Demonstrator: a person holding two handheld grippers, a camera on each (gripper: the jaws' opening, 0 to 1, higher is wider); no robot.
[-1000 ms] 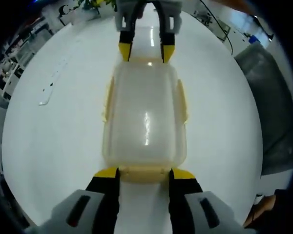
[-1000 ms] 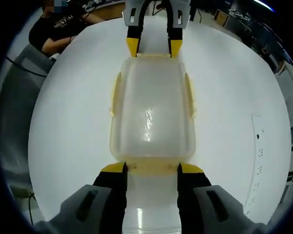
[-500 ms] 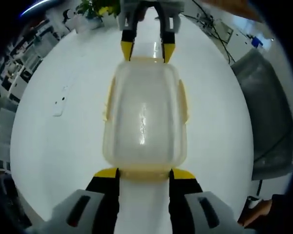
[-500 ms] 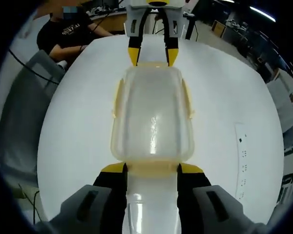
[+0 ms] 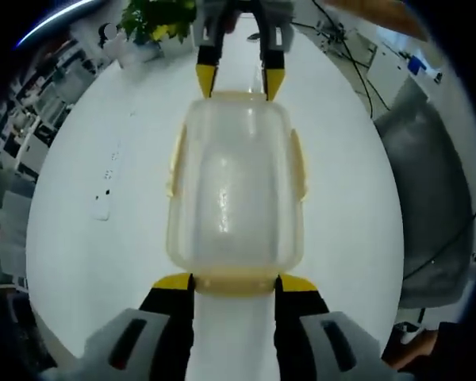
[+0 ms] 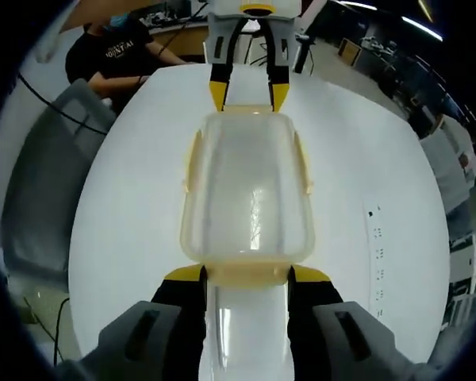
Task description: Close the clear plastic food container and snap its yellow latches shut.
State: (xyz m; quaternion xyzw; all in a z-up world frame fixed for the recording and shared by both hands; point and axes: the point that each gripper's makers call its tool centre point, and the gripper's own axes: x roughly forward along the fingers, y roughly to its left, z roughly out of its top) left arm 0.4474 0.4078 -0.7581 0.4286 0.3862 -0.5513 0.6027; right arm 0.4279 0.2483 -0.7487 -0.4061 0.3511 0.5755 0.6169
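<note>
Round white desk (image 5: 79, 143) under everything, well lit. Around desk: grey chair (image 6: 44, 182), seated person in black shirt (image 6: 115, 51), potted plant (image 5: 155, 16), cluttered workroom beyond.

Clear plastic food container (image 5: 234, 186) at desk's middle, lid on, seemingly closed. Yellow latches (image 5: 174, 159) on both long sides apparently not snapped; hard to tell. End latches likely next.

Left gripper (image 5: 234, 284) at 1 short end, right gripper (image 6: 246, 276) at opposite end. Both parted, jaws straddling end tabs; actual grip unclear.
</note>
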